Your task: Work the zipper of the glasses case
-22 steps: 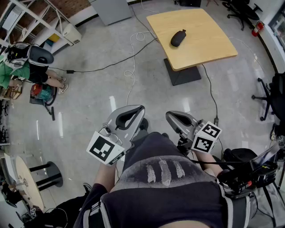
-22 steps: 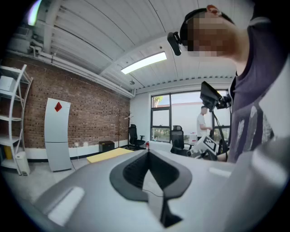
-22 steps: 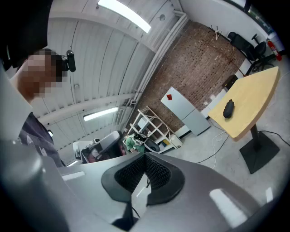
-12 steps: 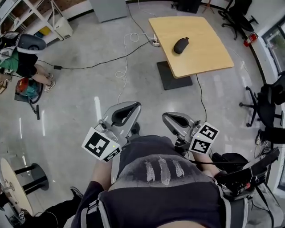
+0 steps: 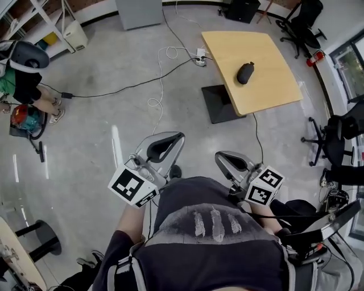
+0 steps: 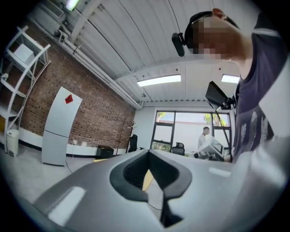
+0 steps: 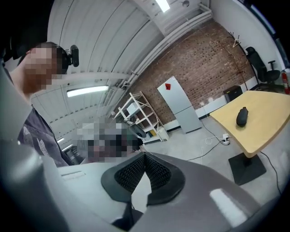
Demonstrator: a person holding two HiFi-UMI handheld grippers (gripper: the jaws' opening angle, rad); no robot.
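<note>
A dark oval glasses case [image 5: 245, 73] lies on a light wooden table [image 5: 267, 54] far ahead of me; it also shows small as the glasses case [image 7: 242, 116] on the table [image 7: 267, 124] in the right gripper view. My left gripper [image 5: 170, 138] and right gripper [image 5: 223, 156] are held close to my chest, well away from the table. Both are shut with nothing between their jaws. In the left gripper view my left gripper [image 6: 148, 153] points across the room, and the right gripper [image 7: 144, 156] points toward the shelving.
White and black cables [image 5: 165, 57] run over the grey floor to a power strip [image 5: 200, 55] by the table base [image 5: 220, 103]. Office chairs [image 5: 301, 23] stand behind and right of the table. A person [image 5: 20, 79] sits at the far left near a white shelf [image 5: 34, 17].
My head has turned, so the table and case sit further right and slightly lower in the head view. Both grippers stay shut by my chest.
</note>
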